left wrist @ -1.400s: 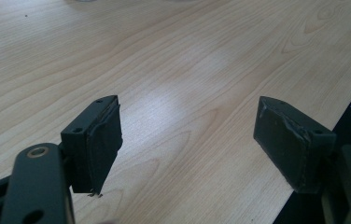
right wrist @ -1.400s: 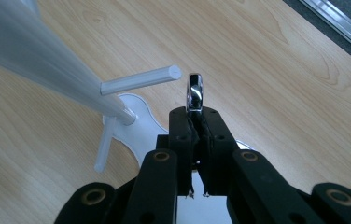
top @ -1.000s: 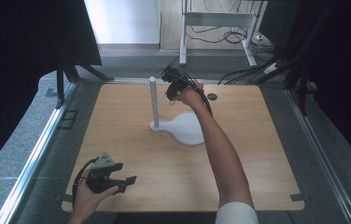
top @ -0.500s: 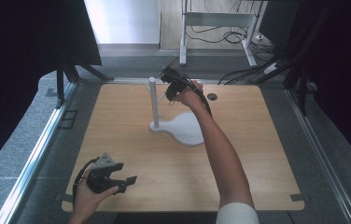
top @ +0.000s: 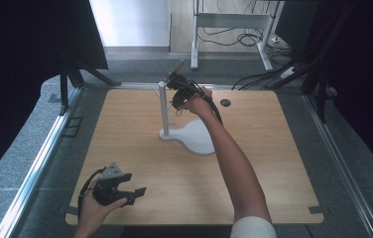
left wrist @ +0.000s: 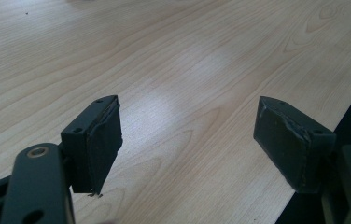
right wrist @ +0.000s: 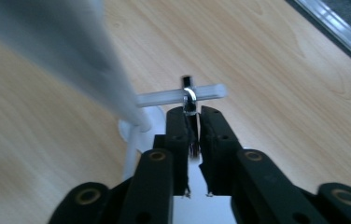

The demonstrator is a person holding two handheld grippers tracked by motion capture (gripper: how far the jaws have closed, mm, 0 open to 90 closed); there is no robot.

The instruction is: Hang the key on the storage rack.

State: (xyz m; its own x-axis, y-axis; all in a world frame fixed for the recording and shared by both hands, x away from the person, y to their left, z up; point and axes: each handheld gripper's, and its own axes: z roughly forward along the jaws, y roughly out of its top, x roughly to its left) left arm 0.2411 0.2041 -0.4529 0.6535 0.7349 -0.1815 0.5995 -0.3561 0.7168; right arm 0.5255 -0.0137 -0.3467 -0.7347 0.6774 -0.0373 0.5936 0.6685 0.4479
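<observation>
table (top: pixel 274 163): light wood top; small dark round hole (top: pixel 225 103) near the far edge, right of the stand.
stand (top: pixel 194 139): white, flat rounded base lying on the table's far-centre area, with an upright white post (top: pixel 163 106) rising from its left end. In the right gripper view a thin white crossbar (right wrist: pixel 201 92) sticks out sideways from the post.
right gripper (top: pixel 177 96): held up high beside the top of the post, arm stretched out over the base. Its jaws are pinched nearly together on a small shiny metal ring (right wrist: pixel 189 99).
ring position: sits right at the crossbar, overlapping it in the right gripper view; whether it hangs around the bar or just sits in front of it, cannot tell from this angle.
left gripper (top: pixel 125 191): low at the near-left part of the table, held in the left hand (top: pixel 93 210), well apart from the stand. Jaws spread wide, nothing between them; bare wood shows in the gap in the left gripper view.
left pads (left wrist: pixel 103 140): black, worn at the edges.
</observation>
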